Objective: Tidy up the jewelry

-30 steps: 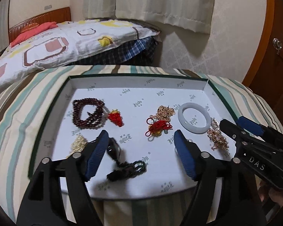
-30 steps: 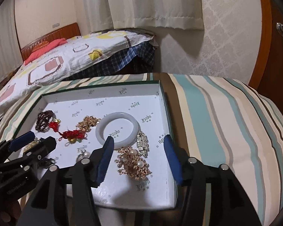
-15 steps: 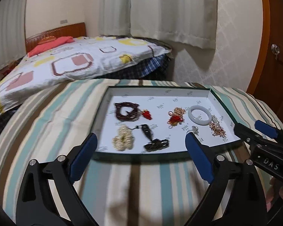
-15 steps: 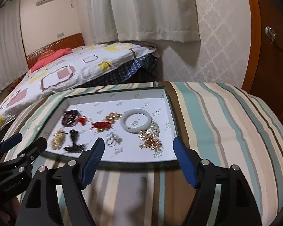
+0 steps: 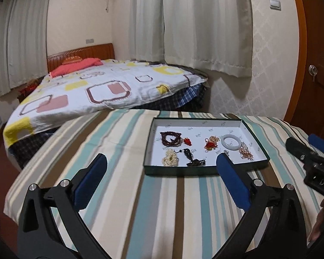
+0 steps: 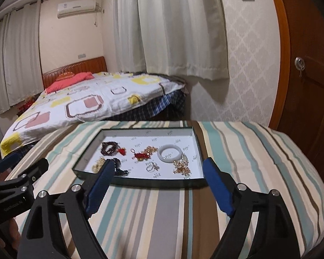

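A shallow dark-green tray [image 5: 183, 170] [image 6: 140, 181] with a white floor lies on the striped tablecloth. In it lie a dark red bead bracelet [image 5: 170, 139] [image 6: 110, 147], a white bangle [image 5: 231, 142] [image 6: 169, 153], a red knot charm [image 5: 209, 145] [image 6: 140, 156], a pearl strand [image 5: 170, 159], a dark cord necklace [image 5: 194, 161], a gold chain cluster [image 5: 245, 152] [image 6: 181, 166] and a silver ring [image 6: 152, 167]. My left gripper [image 5: 161, 168] is open and empty, back from the tray's near edge. My right gripper [image 6: 158, 172] is open and empty, above the tray's near edge.
The striped tablecloth [image 5: 118, 151] [image 6: 248, 161] spreads around the tray. A bed with a patterned quilt [image 5: 97, 92] stands behind at the left. Curtains [image 5: 205, 26] and a wooden door [image 6: 308, 75] are at the back and right.
Both grippers have pulled back and up from over the tray. The tray now looks small and far. The jewelry has not moved.
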A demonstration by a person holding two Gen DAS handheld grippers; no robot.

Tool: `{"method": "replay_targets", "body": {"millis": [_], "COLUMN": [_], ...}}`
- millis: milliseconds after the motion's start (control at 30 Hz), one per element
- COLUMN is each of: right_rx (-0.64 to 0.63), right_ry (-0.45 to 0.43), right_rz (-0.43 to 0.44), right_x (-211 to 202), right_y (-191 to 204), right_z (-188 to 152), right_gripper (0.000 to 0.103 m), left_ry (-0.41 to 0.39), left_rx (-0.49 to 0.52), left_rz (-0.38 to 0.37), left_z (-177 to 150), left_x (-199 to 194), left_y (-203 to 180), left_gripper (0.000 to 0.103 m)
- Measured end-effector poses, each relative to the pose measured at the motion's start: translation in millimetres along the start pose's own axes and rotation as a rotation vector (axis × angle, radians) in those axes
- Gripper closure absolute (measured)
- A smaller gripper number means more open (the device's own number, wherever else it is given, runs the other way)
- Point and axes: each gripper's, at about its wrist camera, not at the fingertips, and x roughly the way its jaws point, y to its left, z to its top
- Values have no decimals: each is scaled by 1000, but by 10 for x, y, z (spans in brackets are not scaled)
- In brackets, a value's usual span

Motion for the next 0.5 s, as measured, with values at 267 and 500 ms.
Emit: {"method": "replay_targets", "body": {"millis": [267,500], "right_rx": [-20,-16], "right_ry": [-67,-100], "right_rz": [-11,-21], "right_x": [-434,-671], "right_y": [64,56], "right_z": [68,89], "right_gripper": [19,19], "left_ry": [-47,-72], "left_rx": [-32,-46], "left_rz": [3,-5], "left_z": [64,67], "left_x": [-451,-736], "left_y": [110,183], "left_gripper": [4,4]}}
